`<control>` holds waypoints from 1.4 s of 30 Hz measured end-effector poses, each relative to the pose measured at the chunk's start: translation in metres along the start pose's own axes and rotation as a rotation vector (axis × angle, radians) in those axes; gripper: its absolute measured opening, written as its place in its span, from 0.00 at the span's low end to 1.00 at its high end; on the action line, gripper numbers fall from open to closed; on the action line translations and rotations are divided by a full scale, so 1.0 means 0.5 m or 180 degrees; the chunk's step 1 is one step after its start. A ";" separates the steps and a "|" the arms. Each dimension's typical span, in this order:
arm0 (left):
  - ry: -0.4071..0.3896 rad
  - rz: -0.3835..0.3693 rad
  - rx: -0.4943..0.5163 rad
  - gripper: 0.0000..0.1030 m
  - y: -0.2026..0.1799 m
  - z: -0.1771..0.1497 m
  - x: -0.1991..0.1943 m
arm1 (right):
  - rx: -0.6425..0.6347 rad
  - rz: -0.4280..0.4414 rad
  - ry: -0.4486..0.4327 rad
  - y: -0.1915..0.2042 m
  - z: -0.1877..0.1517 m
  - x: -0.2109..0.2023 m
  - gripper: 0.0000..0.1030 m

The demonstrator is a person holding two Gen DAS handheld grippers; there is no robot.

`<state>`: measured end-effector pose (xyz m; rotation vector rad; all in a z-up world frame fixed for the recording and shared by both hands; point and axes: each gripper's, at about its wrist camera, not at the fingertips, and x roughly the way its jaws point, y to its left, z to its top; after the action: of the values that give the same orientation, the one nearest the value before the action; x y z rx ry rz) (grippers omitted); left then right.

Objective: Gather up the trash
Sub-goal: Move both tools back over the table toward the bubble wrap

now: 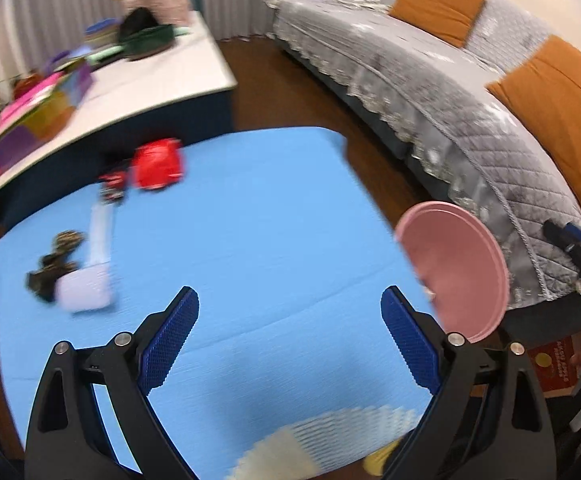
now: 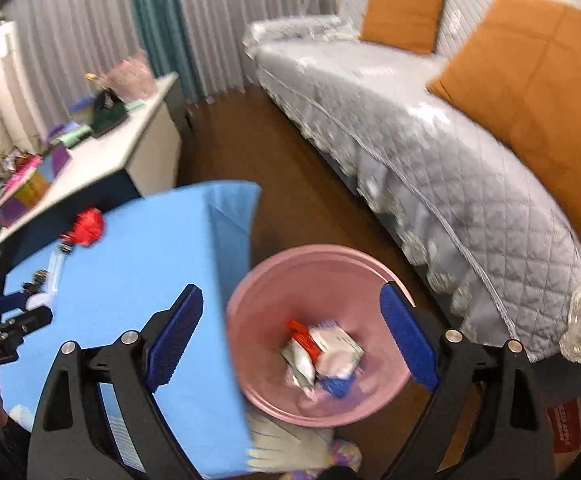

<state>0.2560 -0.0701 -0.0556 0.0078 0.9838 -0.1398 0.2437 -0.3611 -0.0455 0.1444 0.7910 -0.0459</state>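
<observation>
Trash left: a red wrapper [image 1: 157,164], a dark crumpled scrap [image 1: 52,266] and a pale packet [image 1: 86,290] lie on the far left part of the blue table [image 1: 258,208], well apart from the bin.
Bin: the pink bin [image 2: 318,276] stands on the floor just beside the table's right edge, with wrappers [image 2: 322,354] already inside.
Risk: likely a dropped piece, since each must cross the table edge to reach the bin; thin wrappers may slip from the pads.
Left gripper [image 1: 290,320]: jaws wide apart, holding nothing, above bare table.
Right gripper [image 2: 292,320]: jaws wide apart, empty, over the bin.
</observation>
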 end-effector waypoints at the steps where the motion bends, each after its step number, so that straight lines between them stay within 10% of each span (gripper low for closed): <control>1: -0.0018 0.0038 -0.0025 0.87 0.021 -0.005 -0.010 | -0.0036 0.0041 -0.0066 0.020 0.004 -0.008 0.88; 17: -0.0205 0.0906 -0.0787 0.87 0.400 -0.081 -0.113 | -0.0707 0.0623 0.0015 0.335 0.002 0.052 0.93; 42: -0.0072 0.1318 -0.1198 0.87 0.683 -0.090 -0.027 | -0.2155 0.1401 0.0640 0.824 -0.144 0.248 0.93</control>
<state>0.2528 0.2728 -0.0884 -0.1341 0.9543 0.4250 0.3193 0.0586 -0.1374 -0.3261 0.9209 0.6565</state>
